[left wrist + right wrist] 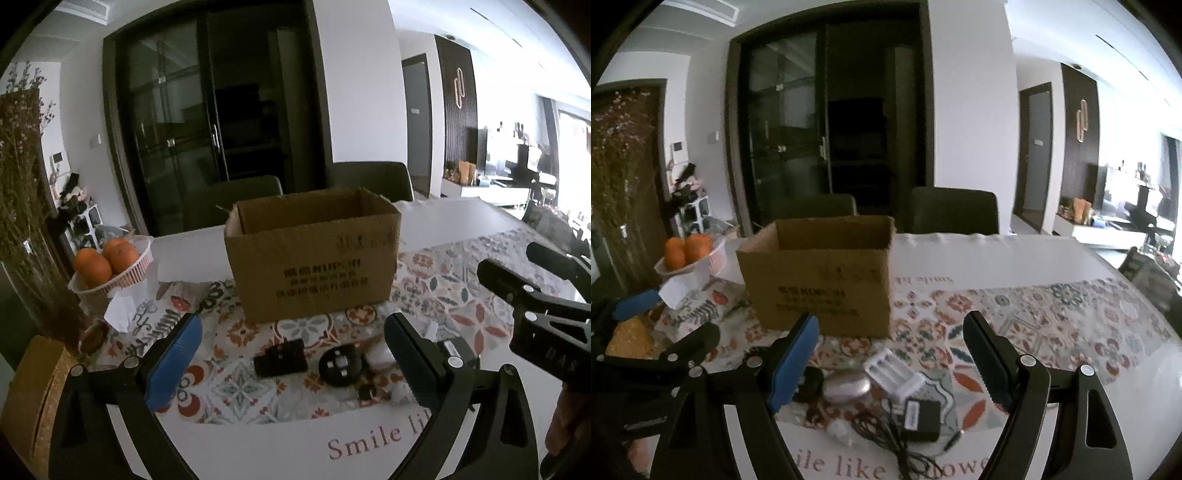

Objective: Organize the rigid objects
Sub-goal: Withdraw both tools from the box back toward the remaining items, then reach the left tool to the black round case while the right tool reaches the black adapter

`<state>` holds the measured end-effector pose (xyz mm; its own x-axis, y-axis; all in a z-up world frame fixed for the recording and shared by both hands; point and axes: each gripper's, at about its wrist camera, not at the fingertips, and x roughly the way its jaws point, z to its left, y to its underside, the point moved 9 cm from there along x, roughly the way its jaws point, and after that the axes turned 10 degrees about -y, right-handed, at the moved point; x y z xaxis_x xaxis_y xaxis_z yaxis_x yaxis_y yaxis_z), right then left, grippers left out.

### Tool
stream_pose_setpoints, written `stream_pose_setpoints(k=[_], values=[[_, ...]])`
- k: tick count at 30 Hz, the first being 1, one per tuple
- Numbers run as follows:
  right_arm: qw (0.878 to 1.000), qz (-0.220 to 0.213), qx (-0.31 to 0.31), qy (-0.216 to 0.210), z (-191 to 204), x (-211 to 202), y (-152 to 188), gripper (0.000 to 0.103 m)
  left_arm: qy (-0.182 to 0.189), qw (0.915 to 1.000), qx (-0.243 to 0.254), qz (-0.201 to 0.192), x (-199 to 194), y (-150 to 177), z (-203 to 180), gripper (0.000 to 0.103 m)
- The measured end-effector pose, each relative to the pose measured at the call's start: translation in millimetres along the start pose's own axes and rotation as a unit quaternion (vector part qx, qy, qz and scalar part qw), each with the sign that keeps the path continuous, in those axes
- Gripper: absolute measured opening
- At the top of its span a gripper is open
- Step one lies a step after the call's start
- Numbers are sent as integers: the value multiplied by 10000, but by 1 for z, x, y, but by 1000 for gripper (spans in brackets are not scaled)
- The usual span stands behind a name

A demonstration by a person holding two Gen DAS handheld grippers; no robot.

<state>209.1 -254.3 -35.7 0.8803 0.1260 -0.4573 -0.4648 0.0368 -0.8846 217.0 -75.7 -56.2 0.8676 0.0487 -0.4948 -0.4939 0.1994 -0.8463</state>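
Right wrist view shows the open-topped cardboard box (820, 273) at eleven o'clock, apparently the container meant for the clutter. At six o'clock lie a white battery charger (892, 373), black adapter (921, 415) and silver pebble-shaped item (847, 386) (identity unclear). Right gripper (890, 354) hangs wide and empty above them; left gripper (291, 354) likewise gapes over a round black remote (340, 365).

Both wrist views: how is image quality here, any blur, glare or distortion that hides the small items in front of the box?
Left wrist: strong fisheye bending, blown-out window at right, dim foreground; the round black item reads soft. Right wrist: same bending, bright right edge; silver oval object and white battery holder stay legible; print on the cardboard box is blurred.
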Motion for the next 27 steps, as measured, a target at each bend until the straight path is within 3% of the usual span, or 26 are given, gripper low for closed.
stream_pose_setpoints(k=[9,27], values=[[9996,58,144,247,-14,-11,31,81,50,9995,295,-100,-3,29,-13,101],[9949,600,719,374,-34,14,77,81,406,9983,238,331,35,59,-33,100]])
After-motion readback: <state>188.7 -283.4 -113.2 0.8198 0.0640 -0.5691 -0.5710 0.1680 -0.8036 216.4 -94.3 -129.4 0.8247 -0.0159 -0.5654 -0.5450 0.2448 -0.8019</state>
